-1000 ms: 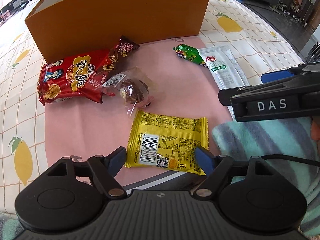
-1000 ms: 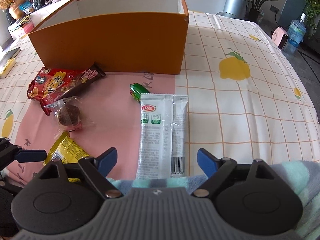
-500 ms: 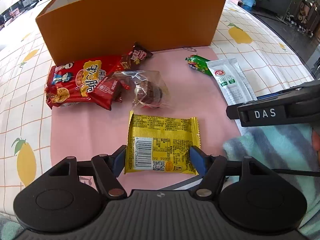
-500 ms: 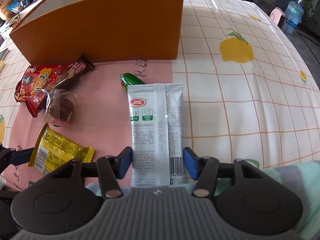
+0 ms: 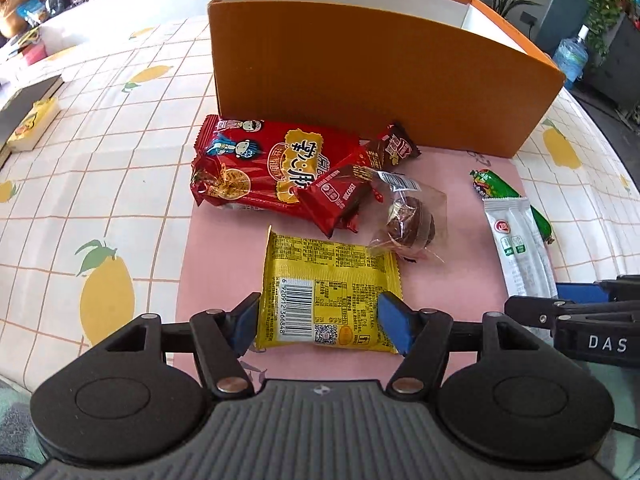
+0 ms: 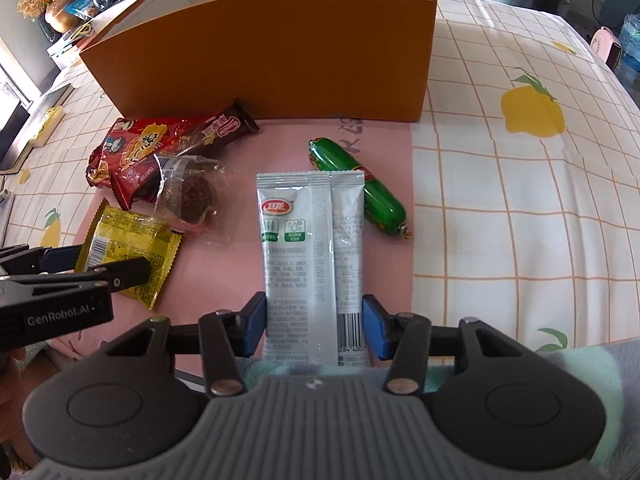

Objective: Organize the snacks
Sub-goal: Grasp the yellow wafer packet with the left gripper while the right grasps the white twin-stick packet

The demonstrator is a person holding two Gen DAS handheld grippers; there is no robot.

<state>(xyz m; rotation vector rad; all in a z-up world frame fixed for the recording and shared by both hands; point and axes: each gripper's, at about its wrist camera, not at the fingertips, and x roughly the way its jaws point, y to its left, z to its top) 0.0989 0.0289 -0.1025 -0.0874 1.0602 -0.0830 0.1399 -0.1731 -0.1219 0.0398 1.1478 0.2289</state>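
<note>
My left gripper (image 5: 320,322) is shut on the near end of a yellow snack packet (image 5: 326,292), which also shows in the right wrist view (image 6: 128,254). My right gripper (image 6: 315,324) is shut on the near end of a white and green packet (image 6: 312,248), which shows at the right in the left wrist view (image 5: 518,248). Both packets rest on a pink mat (image 5: 224,240). An open orange box (image 5: 372,80) stands behind the mat.
On the mat lie a large red snack bag (image 5: 256,168), a small red packet (image 5: 340,196), a brown bar (image 5: 394,148), a clear-wrapped chocolate cake (image 5: 412,220) and a green sausage (image 6: 360,188). A lemon-print cloth (image 6: 520,180) covers the table.
Both grippers moved forward and closed: the left onto the yellow packet, the right onto the white and green packet. Both views swung and came closer to the snacks.
</note>
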